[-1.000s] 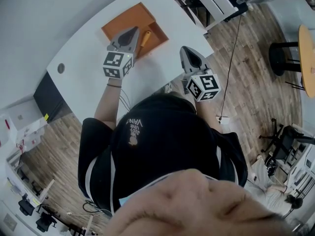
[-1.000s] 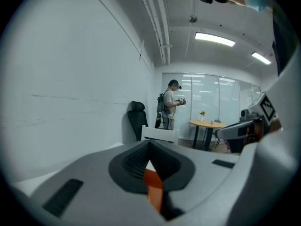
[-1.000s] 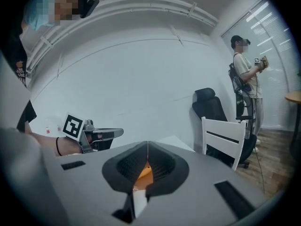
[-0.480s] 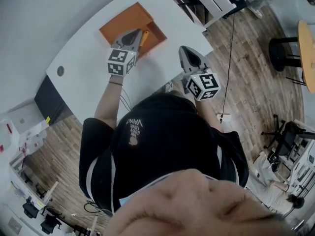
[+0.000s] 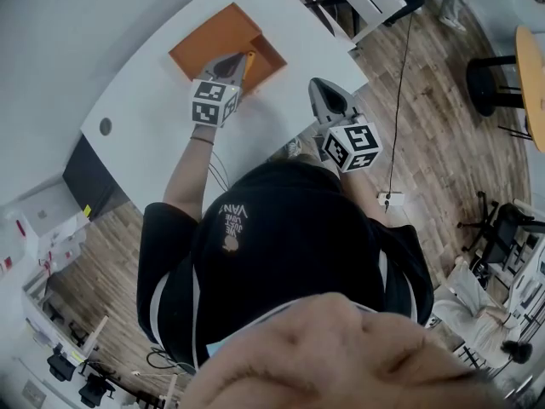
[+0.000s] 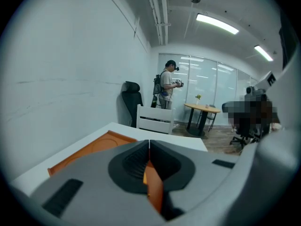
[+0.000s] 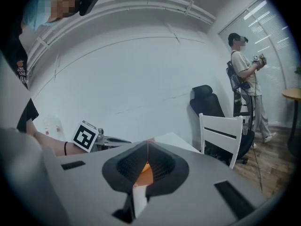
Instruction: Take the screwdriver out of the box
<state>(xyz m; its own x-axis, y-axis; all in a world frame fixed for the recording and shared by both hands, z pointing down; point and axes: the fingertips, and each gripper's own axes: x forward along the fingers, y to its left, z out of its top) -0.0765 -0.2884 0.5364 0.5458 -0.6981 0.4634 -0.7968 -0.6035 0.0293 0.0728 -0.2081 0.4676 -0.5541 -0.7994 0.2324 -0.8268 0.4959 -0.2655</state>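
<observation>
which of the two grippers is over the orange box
The left gripper: its tips reach over the orange box, beside the screwdriver. The right gripper hangs clear of the box, near the edge of the white table.

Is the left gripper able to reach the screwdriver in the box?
Probably yes: the left gripper hangs over the open box, beside the screwdriver, nothing covering it. Its jaws are shut and must open first.
</observation>
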